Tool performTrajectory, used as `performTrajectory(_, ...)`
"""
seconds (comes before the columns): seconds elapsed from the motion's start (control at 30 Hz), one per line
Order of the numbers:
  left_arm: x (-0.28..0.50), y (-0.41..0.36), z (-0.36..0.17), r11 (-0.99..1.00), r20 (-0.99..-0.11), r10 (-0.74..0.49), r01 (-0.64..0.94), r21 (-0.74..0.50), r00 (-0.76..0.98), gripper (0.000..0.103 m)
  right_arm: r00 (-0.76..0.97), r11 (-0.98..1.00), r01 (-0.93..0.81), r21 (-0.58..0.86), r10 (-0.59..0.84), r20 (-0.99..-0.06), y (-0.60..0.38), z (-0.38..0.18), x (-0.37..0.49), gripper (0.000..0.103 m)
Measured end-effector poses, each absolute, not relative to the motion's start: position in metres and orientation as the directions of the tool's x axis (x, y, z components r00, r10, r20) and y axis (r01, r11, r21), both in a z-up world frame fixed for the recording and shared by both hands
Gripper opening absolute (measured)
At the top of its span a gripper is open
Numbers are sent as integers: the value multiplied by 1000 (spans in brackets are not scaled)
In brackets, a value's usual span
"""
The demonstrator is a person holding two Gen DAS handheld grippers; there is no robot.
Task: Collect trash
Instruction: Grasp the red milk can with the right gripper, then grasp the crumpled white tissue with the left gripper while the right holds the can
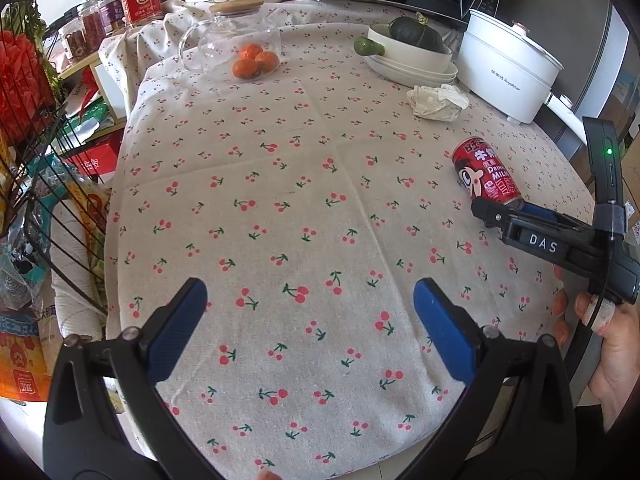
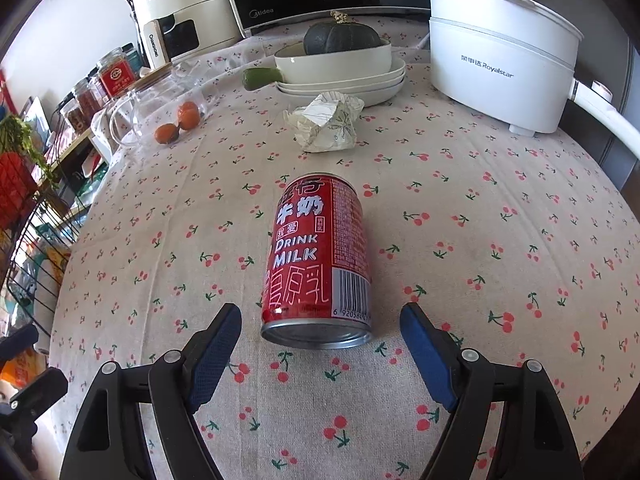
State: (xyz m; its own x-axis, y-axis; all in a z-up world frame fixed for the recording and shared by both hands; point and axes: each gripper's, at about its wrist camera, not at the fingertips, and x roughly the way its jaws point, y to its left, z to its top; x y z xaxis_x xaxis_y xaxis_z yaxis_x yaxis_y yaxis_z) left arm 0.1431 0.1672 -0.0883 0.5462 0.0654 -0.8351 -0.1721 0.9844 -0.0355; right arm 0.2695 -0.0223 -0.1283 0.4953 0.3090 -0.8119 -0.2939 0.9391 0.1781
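Both grippers (image 1: 310,320) (image 2: 320,350) had black frames, blue-padded jaws and silver screws; the right one bore "DAS" lettering.

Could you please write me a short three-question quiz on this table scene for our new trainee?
1. True or false: the red milk can stands upright.
2. Which gripper has the can lined up between its open fingers: left gripper or right gripper?
3. What other piece of trash lies beyond the can, in front of the stacked plates?

Key: 1. False, it lies on its side. 2. The right gripper, not yet touching it. 3. The crumpled paper.
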Motion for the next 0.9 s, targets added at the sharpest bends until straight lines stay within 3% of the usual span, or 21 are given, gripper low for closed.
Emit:
performTrajectory(0.1, 149, 167, -89, 985, -838, 72, -168, -24, 541, 103, 475, 927, -307, 215, 345, -809, -20, -130, 276, 54)
performTrajectory(0.57, 235, 116, -81, 999, -790, -31, -13, -50, 612, 103, 513, 940, -306, 150, 296, -806, -91, -90, 267, 53)
performTrajectory(0.9, 326, 61, -104, 997, -754, -36, 71, 14, 656, 102, 504, 947, -283, 151, 281, -817, -132, -81, 273, 53)
